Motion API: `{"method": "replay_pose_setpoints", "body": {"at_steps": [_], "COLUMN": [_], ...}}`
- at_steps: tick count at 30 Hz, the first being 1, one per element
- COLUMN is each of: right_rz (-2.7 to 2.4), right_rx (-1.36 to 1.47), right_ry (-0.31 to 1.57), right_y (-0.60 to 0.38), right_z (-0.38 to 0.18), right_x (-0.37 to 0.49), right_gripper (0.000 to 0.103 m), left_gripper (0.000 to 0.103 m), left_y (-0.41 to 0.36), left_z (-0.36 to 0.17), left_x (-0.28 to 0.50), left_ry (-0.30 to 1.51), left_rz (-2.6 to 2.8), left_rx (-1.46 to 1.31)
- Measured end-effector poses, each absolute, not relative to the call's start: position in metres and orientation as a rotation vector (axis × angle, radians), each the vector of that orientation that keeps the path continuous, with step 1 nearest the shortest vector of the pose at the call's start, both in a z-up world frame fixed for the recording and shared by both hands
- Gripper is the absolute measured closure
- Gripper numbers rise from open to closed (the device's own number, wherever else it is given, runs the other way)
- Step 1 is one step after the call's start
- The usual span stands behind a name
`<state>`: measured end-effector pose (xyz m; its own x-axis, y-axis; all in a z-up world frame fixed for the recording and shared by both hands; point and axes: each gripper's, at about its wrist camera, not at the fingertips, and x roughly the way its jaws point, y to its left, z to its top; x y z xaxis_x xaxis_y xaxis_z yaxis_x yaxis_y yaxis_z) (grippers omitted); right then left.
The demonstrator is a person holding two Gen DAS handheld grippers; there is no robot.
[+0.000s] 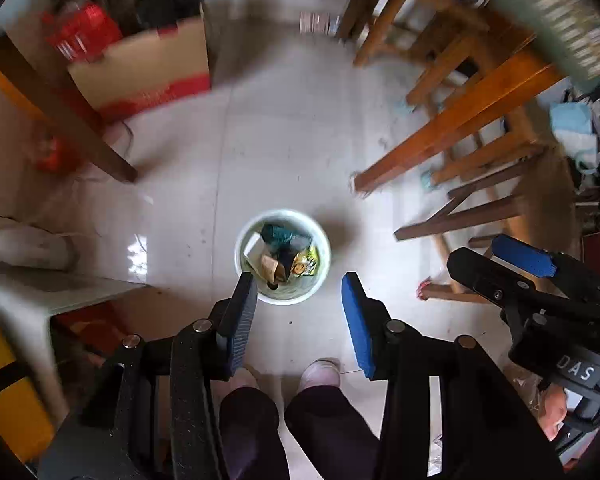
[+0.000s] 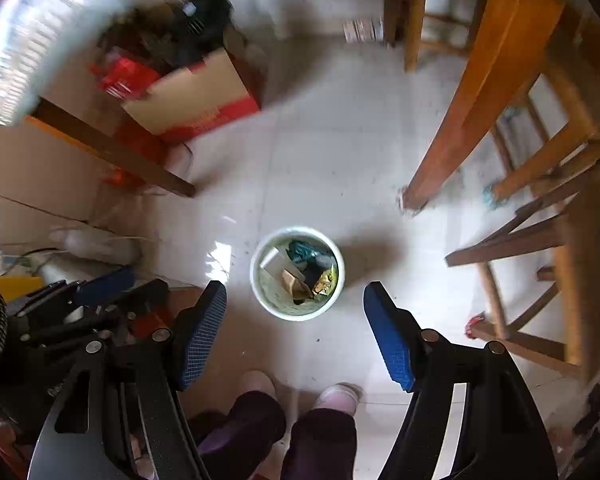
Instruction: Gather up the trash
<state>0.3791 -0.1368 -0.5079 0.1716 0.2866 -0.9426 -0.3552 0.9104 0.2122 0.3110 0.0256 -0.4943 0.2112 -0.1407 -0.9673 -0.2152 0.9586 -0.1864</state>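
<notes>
Daylight falls softly on the pale tiled floor (image 1: 292,152), with a white glare patch left of the bin (image 1: 283,256), whose shadow falls to the right. The centre is fairly sharp. Toward the edges the fisheye bends the chair legs (image 2: 472,120), and the cardboard box (image 2: 196,100) smears with motion blur.

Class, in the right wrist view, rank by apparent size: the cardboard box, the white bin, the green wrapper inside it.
1. cardboard box, though blurred
2. white bin
3. green wrapper

The box lies farther away, so its true lead is likely greater.
</notes>
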Motion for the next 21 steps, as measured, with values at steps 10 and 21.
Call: {"method": "replay_pose_setpoints", "body": {"at_steps": [10, 21], "right_rz": [0.491, 0.545], "right_rx": [-0.106, -0.082], "right_ry": [1.039, 0.603], "right_y": [-0.159, -0.17], "right_z": [-0.297, -0.107], "right_x": [0.317, 0.184], "right_gripper": [0.035, 0.035], "left_gripper": [0.06, 0.056], "left_y": [0.016, 0.013], "left_z": [-0.245, -0.041], "left_x": [0.251, 0.132], "left_ry": [1.076, 0.659], "left_rz": [0.062, -0.008], "left_rx": [-0.273, -0.212]}}
